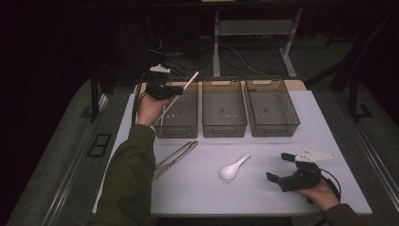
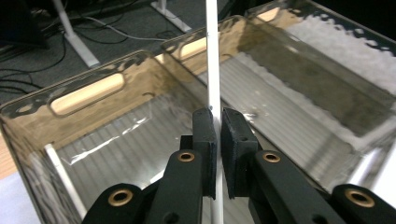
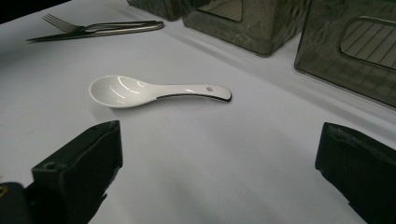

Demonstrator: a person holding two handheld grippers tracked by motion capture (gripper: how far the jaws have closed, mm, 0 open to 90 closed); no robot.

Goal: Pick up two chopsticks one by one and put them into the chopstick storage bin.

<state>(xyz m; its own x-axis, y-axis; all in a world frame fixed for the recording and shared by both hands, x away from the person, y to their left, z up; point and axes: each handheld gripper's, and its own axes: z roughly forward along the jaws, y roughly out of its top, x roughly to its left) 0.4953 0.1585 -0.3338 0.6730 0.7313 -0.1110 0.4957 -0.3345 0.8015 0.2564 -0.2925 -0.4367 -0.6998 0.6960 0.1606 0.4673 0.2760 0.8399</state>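
White chopstick [image 2: 213, 56] pinched in left tool [image 2: 217, 122]; right tool [image 3: 219, 177] spread; three bins [image 1: 225, 108], one spoon [image 3: 140, 91].

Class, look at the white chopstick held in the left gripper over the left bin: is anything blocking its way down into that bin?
Nothing visible does. The left gripper holds the white chopstick above the left bin, whose top is open; another white stick lies along its floor at one side.

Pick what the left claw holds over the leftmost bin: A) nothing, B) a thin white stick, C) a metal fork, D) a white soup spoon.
B: the left claw has its jaws shut on a thin white stick above the leftmost bin, while the white spoon lies on the table.
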